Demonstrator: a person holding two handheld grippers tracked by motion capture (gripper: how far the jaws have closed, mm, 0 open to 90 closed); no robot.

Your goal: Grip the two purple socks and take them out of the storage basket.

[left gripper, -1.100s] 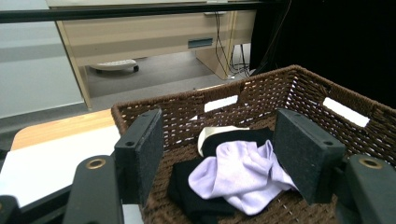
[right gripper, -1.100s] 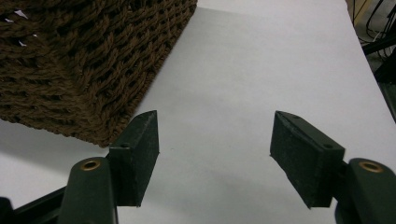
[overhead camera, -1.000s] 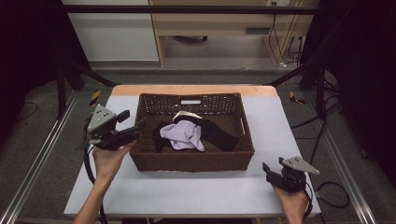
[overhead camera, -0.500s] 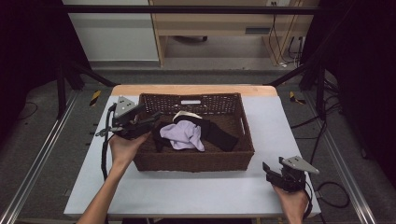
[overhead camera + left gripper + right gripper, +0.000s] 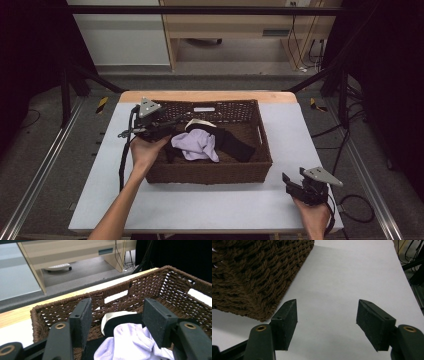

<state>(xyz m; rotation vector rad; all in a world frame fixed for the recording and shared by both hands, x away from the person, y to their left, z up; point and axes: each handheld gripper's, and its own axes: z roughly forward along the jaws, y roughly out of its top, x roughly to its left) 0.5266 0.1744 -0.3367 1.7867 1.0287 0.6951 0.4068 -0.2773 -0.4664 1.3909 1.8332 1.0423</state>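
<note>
A brown wicker basket stands mid-table and holds a lilac cloth, a black garment and a cream piece. My left gripper hovers over the basket's left rim, open, jaws pointing at the clothes. In the left gripper view its jaws straddle the lilac cloth and the cream piece without gripping them. My right gripper rests near the table's front right corner, open and empty. In the right gripper view its jaws frame bare table beside the basket's corner.
The white tabletop has free room right of the basket and along the front. A wooden edge runs behind the basket. Cables trail off the right side, and metal rails flank the table.
My left gripper has travelled from outside the basket's left side to over its left rim, toward the clothes. The right gripper has stayed put.
</note>
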